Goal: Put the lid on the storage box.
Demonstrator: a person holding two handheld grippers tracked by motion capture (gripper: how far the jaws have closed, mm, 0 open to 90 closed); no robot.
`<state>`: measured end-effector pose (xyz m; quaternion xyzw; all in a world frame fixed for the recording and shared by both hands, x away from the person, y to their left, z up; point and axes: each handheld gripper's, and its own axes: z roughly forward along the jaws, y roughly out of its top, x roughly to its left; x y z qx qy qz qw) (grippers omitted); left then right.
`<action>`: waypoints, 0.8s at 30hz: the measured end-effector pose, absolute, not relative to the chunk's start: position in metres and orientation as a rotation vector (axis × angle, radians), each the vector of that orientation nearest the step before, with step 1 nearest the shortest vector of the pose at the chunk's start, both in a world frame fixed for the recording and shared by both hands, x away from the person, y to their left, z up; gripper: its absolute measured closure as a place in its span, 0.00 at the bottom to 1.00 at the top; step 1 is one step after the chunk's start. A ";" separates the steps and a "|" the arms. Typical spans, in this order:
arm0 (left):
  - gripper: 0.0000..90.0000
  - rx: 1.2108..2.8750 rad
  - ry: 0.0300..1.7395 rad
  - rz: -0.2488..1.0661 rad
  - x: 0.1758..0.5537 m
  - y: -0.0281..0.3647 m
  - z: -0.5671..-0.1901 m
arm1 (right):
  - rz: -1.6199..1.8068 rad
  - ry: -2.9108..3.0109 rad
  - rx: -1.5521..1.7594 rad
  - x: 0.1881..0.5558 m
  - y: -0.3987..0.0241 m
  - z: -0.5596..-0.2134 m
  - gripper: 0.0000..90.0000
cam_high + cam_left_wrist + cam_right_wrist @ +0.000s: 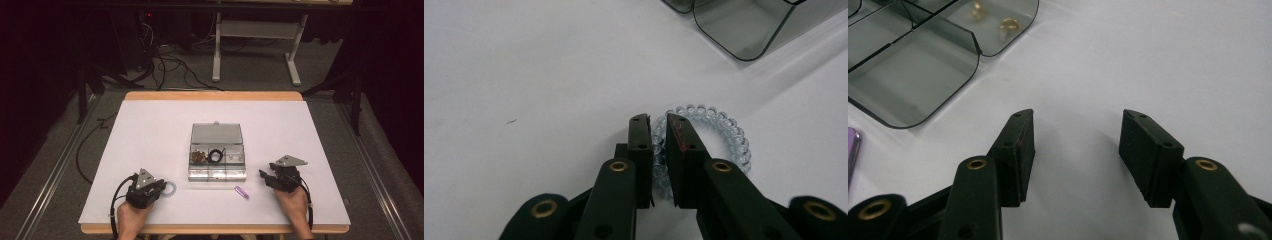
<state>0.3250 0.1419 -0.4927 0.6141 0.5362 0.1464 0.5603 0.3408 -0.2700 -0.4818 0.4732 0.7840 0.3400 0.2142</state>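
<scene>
A clear spiral hair tie (734,137) lies on the white table sheet at the front left (171,188). My left gripper (659,122) pinches the tie's near side between its narrow-set jaws, low on the sheet (159,187). At the front right, my right gripper (263,175) rests with its jaws wide apart and nothing between them (1078,125). A small purple piece (242,192) lies on the sheet between the two grippers, and its end shows at the left edge of the right gripper view (852,145).
A clear compartment box (216,172) stands in the middle of the table with its lid (216,134) folded back. It holds a black coil (216,155) and brownish-gold pieces (199,157). Its smoky corner (744,30) sits just beyond the tie, and its compartments (913,75) lie left of my right jaws.
</scene>
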 end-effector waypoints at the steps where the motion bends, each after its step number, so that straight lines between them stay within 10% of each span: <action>1: 0.91 1.443 1.265 0.345 0.325 0.142 -0.493 | 0.943 2.175 1.313 0.341 -0.270 -0.482 0.54; 24: 0.91 1.376 1.216 0.328 0.320 0.142 -0.477 | 0.939 2.172 1.314 0.341 -0.270 -0.482 0.53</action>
